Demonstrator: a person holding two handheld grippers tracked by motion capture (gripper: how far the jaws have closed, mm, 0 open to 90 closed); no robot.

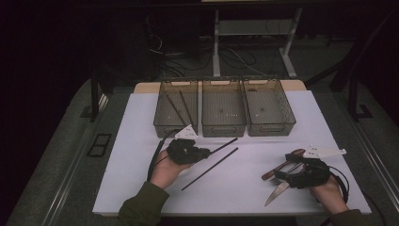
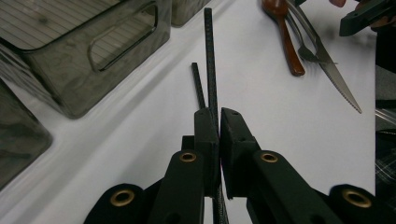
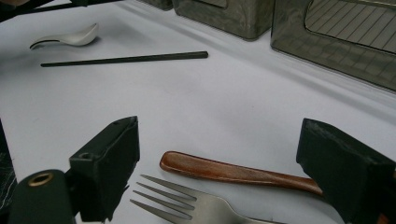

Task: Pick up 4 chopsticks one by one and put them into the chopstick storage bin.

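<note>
Just near of the left bin (image 1: 176, 107), the left tool (image 1: 207, 152) is clamped on a black chopstick (image 1: 226, 144), its jaws pinched together with the thin rod between them. In the left gripper view the chopstick (image 2: 209, 56) runs straight out past the jaws, and a second chopstick (image 2: 198, 84) lies on the white worktop (image 1: 141, 155) just beside it. Two more dark sticks already lie in the left bin.

Slim, stiff and light, the rod looks easy to carry, but the smooth round shaft could roll or pivot between flat pads. Gripped close to one end, as it appears here, the long free length may droop or swing; a hold nearer the middle would likely steady it.

At the right, the right tool (image 1: 281, 175) stands wide open over a wooden-handled utensil (image 3: 233, 171) and a fork (image 3: 187, 203), gripping nothing. A knife (image 1: 277, 192) lies by them, and a pale spoon (image 3: 70, 38) rests farther left.
</note>
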